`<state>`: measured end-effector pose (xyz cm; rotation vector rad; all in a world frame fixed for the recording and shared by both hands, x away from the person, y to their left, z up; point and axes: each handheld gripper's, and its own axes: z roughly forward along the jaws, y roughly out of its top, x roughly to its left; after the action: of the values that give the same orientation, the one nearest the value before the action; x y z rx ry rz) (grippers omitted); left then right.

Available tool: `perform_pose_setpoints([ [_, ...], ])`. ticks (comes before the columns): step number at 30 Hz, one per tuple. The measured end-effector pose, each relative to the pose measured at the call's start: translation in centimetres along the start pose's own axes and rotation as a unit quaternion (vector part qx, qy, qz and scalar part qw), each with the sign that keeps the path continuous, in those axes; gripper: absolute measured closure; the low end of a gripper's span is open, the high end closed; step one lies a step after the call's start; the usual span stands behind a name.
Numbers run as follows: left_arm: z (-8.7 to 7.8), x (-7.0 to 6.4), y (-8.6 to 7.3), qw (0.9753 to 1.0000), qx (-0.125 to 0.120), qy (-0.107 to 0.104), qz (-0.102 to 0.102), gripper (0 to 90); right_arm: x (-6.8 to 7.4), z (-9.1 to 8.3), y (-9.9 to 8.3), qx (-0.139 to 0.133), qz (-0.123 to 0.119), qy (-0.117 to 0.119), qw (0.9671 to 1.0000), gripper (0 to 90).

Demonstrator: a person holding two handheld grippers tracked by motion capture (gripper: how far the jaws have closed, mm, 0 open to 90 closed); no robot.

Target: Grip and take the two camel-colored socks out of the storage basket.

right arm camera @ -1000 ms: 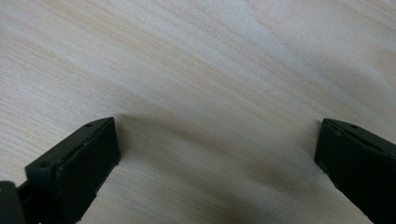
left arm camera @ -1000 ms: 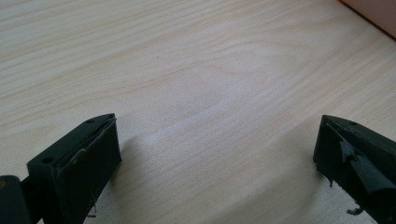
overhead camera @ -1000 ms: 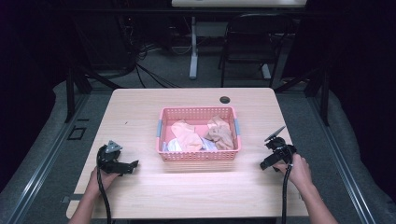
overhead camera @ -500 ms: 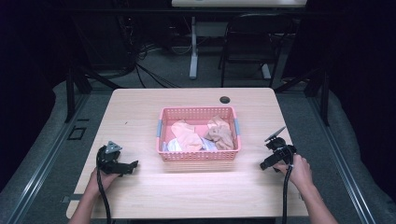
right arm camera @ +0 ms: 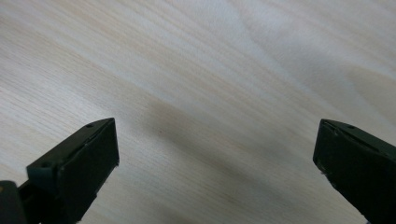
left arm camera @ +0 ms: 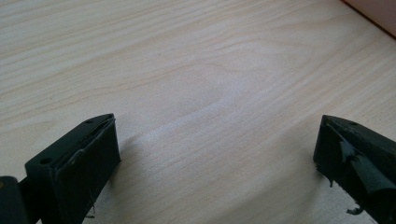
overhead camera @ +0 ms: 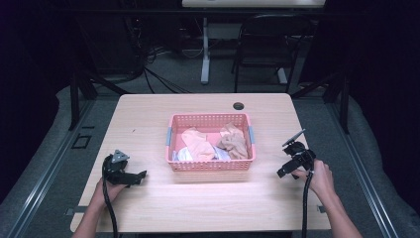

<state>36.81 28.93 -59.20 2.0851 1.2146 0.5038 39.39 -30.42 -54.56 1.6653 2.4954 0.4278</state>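
We saw the pink basket point(overhead camera: 210, 163) of crumpled cloths point(overhead camera: 198, 144) at the middle of the surface point(overhead camera: 148, 114), while the left gripper point(overhead camera: 139, 175) near the front-left corner and the right gripper point(overhead camera: 282, 172) by the right edge each held their fingers wide apart, gripping nothing.

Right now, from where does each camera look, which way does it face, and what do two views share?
High view: above the person's side, facing forward and down on the wooden table and pink basket; forearms, hands, both hand-held grippers.
Left gripper view: on the left hand-held gripper, facing tabletop; open jaws, basket corner.
Right gripper view: on the right hand-held gripper, facing tabletop; open jaws.
Shared: wood tabletop.
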Motion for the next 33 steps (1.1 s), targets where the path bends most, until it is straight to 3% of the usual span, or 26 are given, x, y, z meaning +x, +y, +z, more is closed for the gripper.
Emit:
perform_pose_setpoints([
  [1,0.0,0.0,0.0,1.0000,0.000,0.000,0.000,0.0,0.0,0.0,0.0,0.000,0.000,0.000,1.0000,0.0],
  [2,0.0,0.0,0.0,1.0000,-0.001,-0.001,0.000,0.0,-0.4,-1.0,0.5,0.050,-0.040,-0.013,0.9978,0.0],
  [3,0.0,0.0,0.0,1.0000,0.000,0.000,0.000,0.0,-0.3,-1.1,0.5,0.037,-0.030,-0.011,0.9988,0.0],
  [5,0.0,0.0,0.0,1.0000,0.000,0.000,0.000,0.0,-0.4,-1.7,0.7,0.044,-0.036,-0.013,0.9983,0.0],
  [6,0.0,0.0,0.0,1.0000,0.000,0.000,0.000,0.0,-0.2,-1.6,0.7,0.030,-0.025,-0.012,0.9992,0.0],
  [7,0.0,0.0,0.0,1.0000,0.000,0.000,0.000,0.0,-0.2,-1.9,0.9,0.044,-0.037,-0.019,0.9982,0.0],
  [8,0.0,0.0,0.0,1.0000,0.000,0.000,0.000,0.0,-0.2,-1.9,0.9,0.032,-0.027,-0.017,0.9990,0.0],
  [10,0.0,0.0,0.0,1.0000,-0.001,-0.001,-0.001,0.0,-0.3,-2.5,1.3,0.047,-0.036,-0.018,0.9981,0.0],
  [12,0.0,0.0,0.0,1.0000,-0.001,-0.001,0.000,0.0,-0.2,-2.9,1.5,0.038,-0.031,-0.020,0.9986,0.0],
  [13,0.0,0.0,0.0,1.0000,-0.001,-0.001,0.000,0.0,-0.3,-3.4,1.8,0.054,-0.046,-0.023,0.9972,0.0],
  [14,0.0,0.0,0.0,1.0000,-0.001,-0.001,0.000,0.0,0.0,-3.3,1.6,0.021,-0.018,-0.014,0.9995,0.0],
  [16,0.0,0.0,0.0,1.0000,-0.001,-0.001,-0.001,0.1,0.0,-4.4,2.2,0.039,-0.039,-0.024,0.9982,0.0],
  [20,0.0,0.0,0.0,1.0000,-0.001,-0.001,-0.001,0.1,0.7,-5.8,3.0,0.018,-0.040,-0.023,0.9988,0.0],
  [23,0.0,0.0,0.0,1.0000,-0.001,-0.001,-0.001,0.1,1.3,-7.2,3.9,0.026,-0.061,-0.026,0.9975,0.1],
  [28,0.0,0.0,0.0,1.0000,-0.001,-0.001,-0.001,0.1,2.6,-8.7,5.0,0.005,-0.070,-0.020,0.9973,0.4],
  [29,0.0,0.0,0.0,1.0000,-0.001,-0.001,-0.001,0.1,3.2,-9.4,5.6,0.011,-0.082,-0.016,0.9964,0.4],
  [33,0.0,0.0,0.0,1.0000,-0.002,-0.001,-0.001,0.0,3.9,-10.3,6.4,0.002,-0.089,-0.012,0.9959,0.5],
])
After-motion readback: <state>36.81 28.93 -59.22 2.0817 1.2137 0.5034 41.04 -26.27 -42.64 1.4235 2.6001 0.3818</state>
